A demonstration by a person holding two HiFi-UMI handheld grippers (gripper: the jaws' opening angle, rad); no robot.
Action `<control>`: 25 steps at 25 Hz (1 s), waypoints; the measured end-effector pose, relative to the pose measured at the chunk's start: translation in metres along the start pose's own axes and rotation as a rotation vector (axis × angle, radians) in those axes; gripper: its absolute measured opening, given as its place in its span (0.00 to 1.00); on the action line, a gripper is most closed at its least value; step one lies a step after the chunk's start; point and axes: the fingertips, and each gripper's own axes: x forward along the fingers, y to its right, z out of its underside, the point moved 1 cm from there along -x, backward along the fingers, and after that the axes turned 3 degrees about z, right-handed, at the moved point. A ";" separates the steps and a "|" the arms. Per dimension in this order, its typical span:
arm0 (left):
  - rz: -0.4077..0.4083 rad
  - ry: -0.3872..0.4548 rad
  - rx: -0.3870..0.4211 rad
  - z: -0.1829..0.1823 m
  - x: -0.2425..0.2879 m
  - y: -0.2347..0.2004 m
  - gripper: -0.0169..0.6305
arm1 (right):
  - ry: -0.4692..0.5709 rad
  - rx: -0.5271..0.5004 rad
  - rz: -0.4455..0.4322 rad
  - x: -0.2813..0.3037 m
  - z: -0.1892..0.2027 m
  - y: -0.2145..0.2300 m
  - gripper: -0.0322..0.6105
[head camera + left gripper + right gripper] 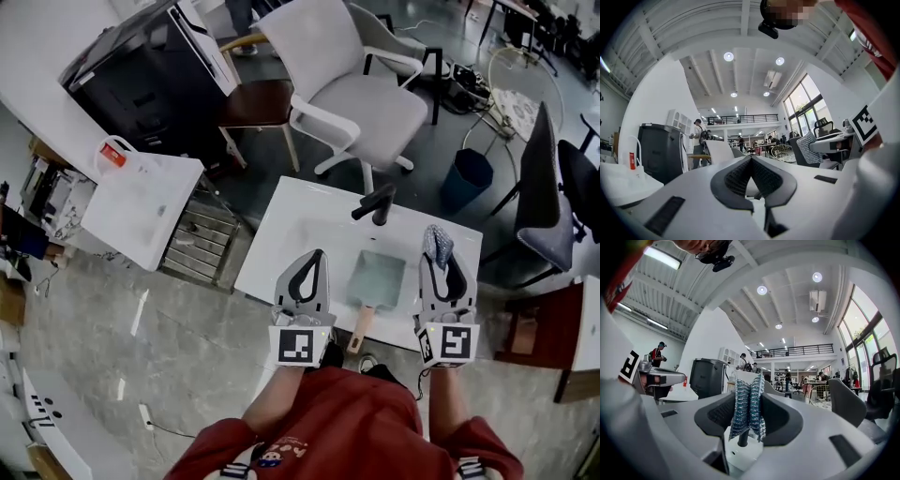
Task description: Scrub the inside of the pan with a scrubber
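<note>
With the right claw [439,267] clamped on the scrubber [437,244], lower leftward into the pan [377,279] lying between both claws. Open the left claw [314,267], closed on nothing, to pin the handle [361,328]; press evenly, circling.

The blue-grey scrubber [747,404] looks like coarse, glinting woven mesh. The square pale-green pan [378,277] has a matt inside and a light wooden handle [360,330]. The white sink top [281,234] looks smooth.

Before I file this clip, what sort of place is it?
Likely an open-plan office or lab hall, not a home kitchen: a white swivel chair, a mezzanine railing, and a freestanding sink unit holding the pan.
</note>
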 end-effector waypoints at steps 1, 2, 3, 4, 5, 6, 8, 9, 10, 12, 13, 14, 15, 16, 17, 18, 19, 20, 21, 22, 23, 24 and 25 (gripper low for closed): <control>0.018 0.003 0.000 0.000 0.006 -0.005 0.04 | 0.001 0.001 0.016 0.005 -0.001 -0.002 0.32; 0.034 0.006 0.002 0.001 0.011 -0.010 0.04 | 0.002 0.002 0.032 0.009 -0.002 -0.003 0.32; 0.049 0.009 0.004 0.001 0.015 -0.016 0.04 | 0.002 0.001 0.048 0.013 -0.003 -0.006 0.32; 0.063 0.011 0.005 0.001 0.020 -0.021 0.04 | 0.002 -0.001 0.065 0.018 -0.003 -0.009 0.32; 0.078 0.013 0.001 0.002 0.024 -0.026 0.04 | 0.000 -0.001 0.083 0.021 -0.003 -0.012 0.32; 0.095 0.016 -0.006 0.003 0.028 -0.030 0.04 | -0.002 -0.002 0.101 0.024 -0.003 -0.015 0.32; 0.138 0.020 -0.009 0.007 0.035 -0.035 0.04 | -0.003 -0.011 0.133 0.026 -0.003 -0.019 0.32; 0.158 0.020 -0.011 0.009 0.038 -0.036 0.04 | -0.001 -0.017 0.148 0.026 -0.002 -0.021 0.32; 0.176 0.022 -0.016 0.012 0.041 -0.037 0.04 | 0.000 -0.022 0.161 0.026 -0.002 -0.023 0.32; 0.208 0.025 -0.019 0.016 0.046 -0.037 0.04 | -0.002 -0.031 0.181 0.025 -0.003 -0.027 0.32; 0.224 0.027 -0.017 0.018 0.047 -0.036 0.04 | -0.007 -0.040 0.190 0.024 -0.003 -0.028 0.32; 0.239 0.027 -0.018 0.020 0.049 -0.035 0.04 | -0.014 -0.050 0.201 0.022 -0.002 -0.028 0.32; 0.254 0.027 -0.024 0.022 0.050 -0.033 0.04 | -0.023 -0.057 0.214 0.019 -0.001 -0.028 0.32; 0.268 0.026 -0.033 0.024 0.051 -0.031 0.04 | -0.029 -0.060 0.229 0.016 -0.001 -0.027 0.32; 0.279 0.024 -0.040 0.025 0.051 -0.030 0.04 | -0.032 -0.060 0.242 0.014 0.000 -0.026 0.32; 0.290 0.024 -0.042 0.026 0.052 -0.029 0.04 | -0.035 -0.061 0.255 0.011 0.000 -0.025 0.32; 0.299 0.023 -0.040 0.026 0.053 -0.028 0.04 | -0.037 -0.062 0.265 0.009 0.000 -0.024 0.32; 0.306 0.019 -0.037 0.027 0.054 -0.027 0.04 | -0.040 -0.061 0.274 0.007 0.001 -0.023 0.32; 0.311 0.015 -0.036 0.027 0.055 -0.026 0.04 | -0.044 -0.059 0.280 0.006 0.002 -0.021 0.32; 0.313 0.015 -0.035 0.026 0.055 -0.024 0.04 | -0.046 -0.057 0.284 0.005 0.004 -0.020 0.32; 0.316 0.015 -0.031 0.026 0.056 -0.023 0.04 | -0.047 -0.054 0.285 0.004 0.005 -0.019 0.32; 0.318 0.015 -0.026 0.026 0.057 -0.022 0.04 | -0.047 -0.053 0.285 0.004 0.007 -0.018 0.32; 0.318 0.012 -0.021 0.027 0.058 -0.020 0.04 | -0.045 -0.054 0.283 0.004 0.008 -0.017 0.32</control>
